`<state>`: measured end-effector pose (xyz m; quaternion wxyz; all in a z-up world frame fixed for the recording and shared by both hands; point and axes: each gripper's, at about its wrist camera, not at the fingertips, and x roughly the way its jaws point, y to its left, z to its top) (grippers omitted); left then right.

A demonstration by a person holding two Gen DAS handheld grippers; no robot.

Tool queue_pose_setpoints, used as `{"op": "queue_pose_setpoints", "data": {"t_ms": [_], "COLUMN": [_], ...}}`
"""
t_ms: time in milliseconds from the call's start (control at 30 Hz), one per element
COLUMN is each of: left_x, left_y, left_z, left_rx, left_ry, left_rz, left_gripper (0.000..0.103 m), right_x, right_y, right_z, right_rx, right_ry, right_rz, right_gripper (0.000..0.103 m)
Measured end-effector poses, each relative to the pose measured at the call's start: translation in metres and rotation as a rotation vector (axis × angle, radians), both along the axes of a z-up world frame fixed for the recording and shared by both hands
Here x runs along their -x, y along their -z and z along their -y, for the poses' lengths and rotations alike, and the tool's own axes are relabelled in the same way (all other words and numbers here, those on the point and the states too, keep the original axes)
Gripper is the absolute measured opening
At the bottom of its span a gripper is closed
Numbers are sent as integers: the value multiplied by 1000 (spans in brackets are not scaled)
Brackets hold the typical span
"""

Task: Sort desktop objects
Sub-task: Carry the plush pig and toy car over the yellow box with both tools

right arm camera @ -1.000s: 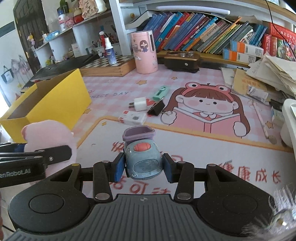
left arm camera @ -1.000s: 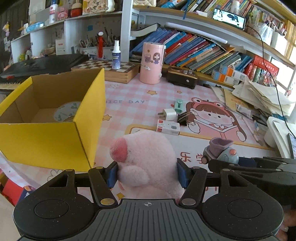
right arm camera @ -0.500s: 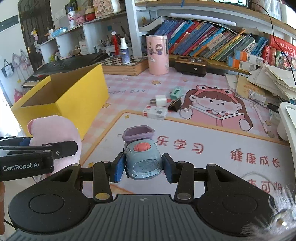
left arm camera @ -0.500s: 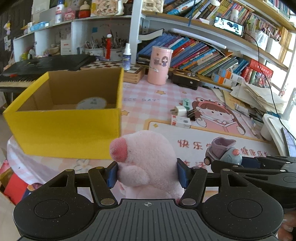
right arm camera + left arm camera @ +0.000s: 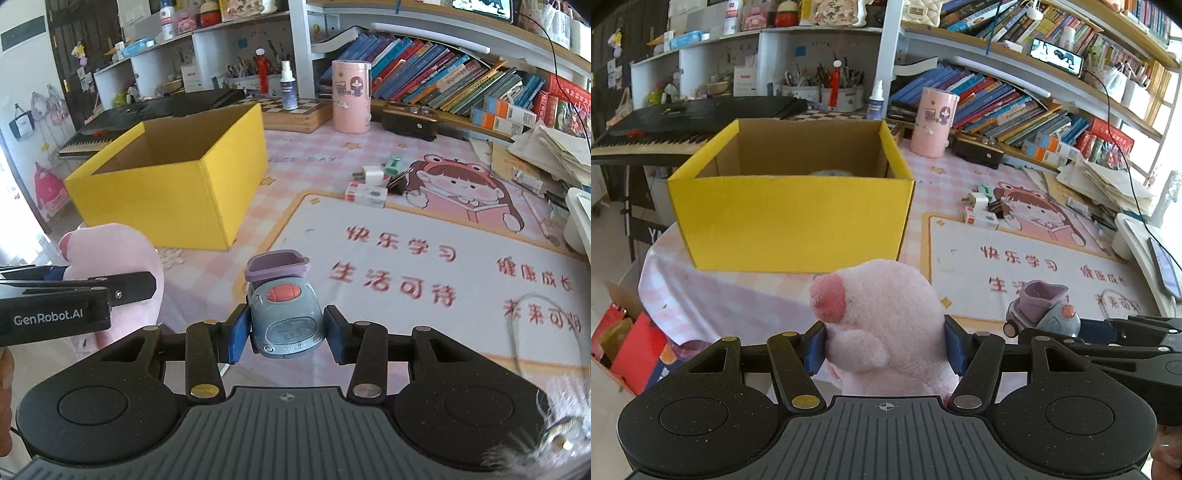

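Note:
My left gripper (image 5: 884, 349) is shut on a pink plush pig (image 5: 882, 321), its blue pads pressed into the plush sides, held above the near edge of the desk. My right gripper (image 5: 288, 334) is shut on a small blue-grey toy car (image 5: 284, 314) with a purple bin on top; this car also shows at the right of the left wrist view (image 5: 1043, 314). An open yellow cardboard box (image 5: 792, 218) stands ahead and left of the pig, with a round pale object barely visible inside. In the right wrist view the box (image 5: 173, 184) lies up and left, and the pig (image 5: 114, 258) is at the left edge.
Small white adapters, a green item and a black clip (image 5: 376, 181) lie on the cartoon desk mat (image 5: 424, 266). A pink cylinder (image 5: 934, 122), a spray bottle (image 5: 875, 99), a chessboard and slanted books line the back. A keyboard (image 5: 665, 129) stands beyond the box. Papers pile up at right.
Both grippers have pulled back and leftward with their toys still held. The yellow box, earlier at the left edge, now sits ahead near the centre and looks farther off.

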<state>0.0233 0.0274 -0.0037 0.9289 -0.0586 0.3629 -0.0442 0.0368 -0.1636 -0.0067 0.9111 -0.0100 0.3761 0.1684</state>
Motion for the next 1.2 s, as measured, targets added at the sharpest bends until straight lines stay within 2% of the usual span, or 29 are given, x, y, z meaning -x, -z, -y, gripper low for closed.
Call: {"op": "queue_pose_setpoints", "data": {"t_ms": [467,1200], "left_x": [33,62], "left_y": [5,1], "left_z": [-44,-107], "left_rx": [-7,-2], "left_ry": [35,-105], "left_rz": [0,33], "left_gripper": [61,61], "right_x": [47,57], "right_y": [8,4], "right_z": [-45,-119], "right_rx": [-14,3], "right_ry": [17,-174], "right_rz": [-30,-13], "right_gripper": [41,41]}}
